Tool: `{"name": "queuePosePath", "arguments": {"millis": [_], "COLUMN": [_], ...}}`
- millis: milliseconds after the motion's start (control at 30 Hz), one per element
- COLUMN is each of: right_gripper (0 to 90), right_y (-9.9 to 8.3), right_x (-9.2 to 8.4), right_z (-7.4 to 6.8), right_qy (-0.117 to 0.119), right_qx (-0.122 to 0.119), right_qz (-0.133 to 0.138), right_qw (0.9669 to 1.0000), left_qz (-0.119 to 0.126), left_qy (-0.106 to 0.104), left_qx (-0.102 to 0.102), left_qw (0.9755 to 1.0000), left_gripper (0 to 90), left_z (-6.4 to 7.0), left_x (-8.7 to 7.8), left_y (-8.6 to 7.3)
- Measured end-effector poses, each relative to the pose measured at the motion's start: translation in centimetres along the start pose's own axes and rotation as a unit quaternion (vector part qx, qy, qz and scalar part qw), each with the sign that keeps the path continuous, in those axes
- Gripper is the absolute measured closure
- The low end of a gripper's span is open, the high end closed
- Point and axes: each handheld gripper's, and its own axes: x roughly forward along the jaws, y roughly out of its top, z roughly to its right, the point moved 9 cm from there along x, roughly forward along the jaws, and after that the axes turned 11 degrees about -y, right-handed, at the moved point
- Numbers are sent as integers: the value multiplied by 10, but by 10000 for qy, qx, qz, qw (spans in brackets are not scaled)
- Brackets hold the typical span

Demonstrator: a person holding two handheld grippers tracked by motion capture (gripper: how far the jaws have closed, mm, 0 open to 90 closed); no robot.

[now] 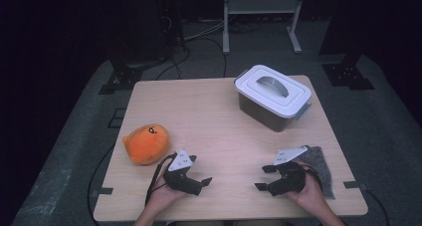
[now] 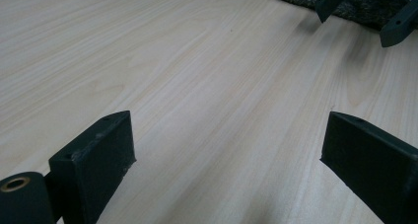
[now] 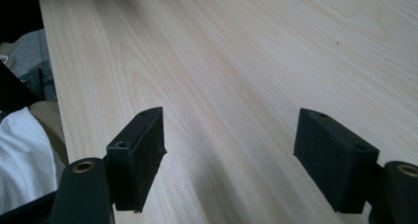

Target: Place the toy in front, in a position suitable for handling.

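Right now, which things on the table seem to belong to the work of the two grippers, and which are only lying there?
Likely part of the work, judging by nearness:
- orange plush toy, beside the open left gripper
- grey cloth, beside the open right gripper

Only lying there for now:
- lidded box at the far side of the table, lid on, untouched
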Motion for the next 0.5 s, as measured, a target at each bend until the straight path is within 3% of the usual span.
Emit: {"name": "queuePosePath", "arguments": {"millis": [200,500], "right_gripper": [264,263], "right_y": [-1,-1], "right_x": [0,1], "right_z": [1,0], "right_qy": [21,11], "right_qx": [20,-1], "right_qz": [-17,-25], "right_qw": [10000,10000], "left_qz": [27,136], "left_qy": [-32,12], "left_qx": [8,196], "left_qw": [10000,9997], "left_gripper": [56,61], "left_z": [-1,-2], "left_x": [0,-11], "left_y": [2,14]}}
